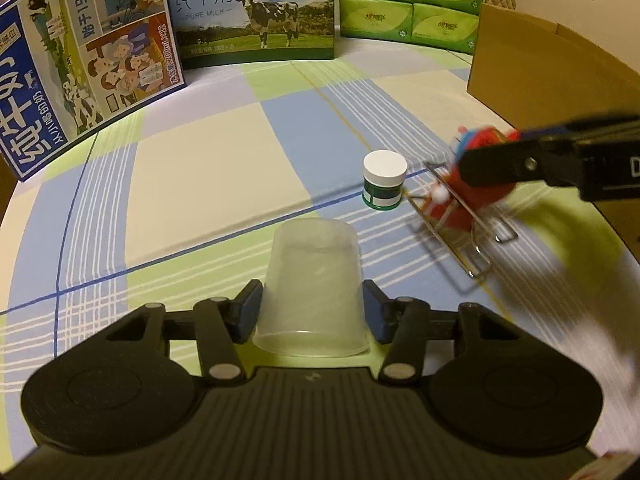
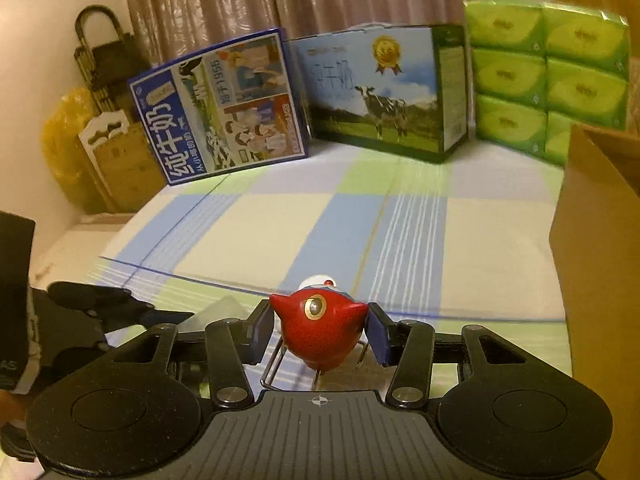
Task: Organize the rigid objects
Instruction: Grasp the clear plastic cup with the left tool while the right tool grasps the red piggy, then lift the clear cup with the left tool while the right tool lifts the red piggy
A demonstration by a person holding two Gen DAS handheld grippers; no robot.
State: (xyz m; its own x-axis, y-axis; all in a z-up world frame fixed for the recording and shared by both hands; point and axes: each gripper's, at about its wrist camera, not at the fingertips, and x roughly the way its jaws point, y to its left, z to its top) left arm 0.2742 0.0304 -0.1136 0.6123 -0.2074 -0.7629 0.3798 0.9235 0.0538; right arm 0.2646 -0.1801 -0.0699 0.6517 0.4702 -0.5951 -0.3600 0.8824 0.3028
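1. Left tongs [image 1: 312, 312] pinch an upturned clear cup [image 1: 312, 288] low on its wall; the thin wall could buckle and slip free.
2. Right tongs [image 2: 318, 330] pinch a red bird figure [image 2: 318, 330] just right of the cup, above a wire rack [image 1: 460, 236]; its rounded body could squirt out.
3. A white-lidded jar [image 1: 384, 180] stands beyond the cup, beside the rack, and risks a knock.
4. Both tongs point downward at the checked bedsheet [image 1: 200, 152].

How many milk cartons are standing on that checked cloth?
2. The blue milk box stands at the back left of the checked cloth; the green cow-picture milk box stands right beside it, next to the green tissue packs. Others may be hidden.
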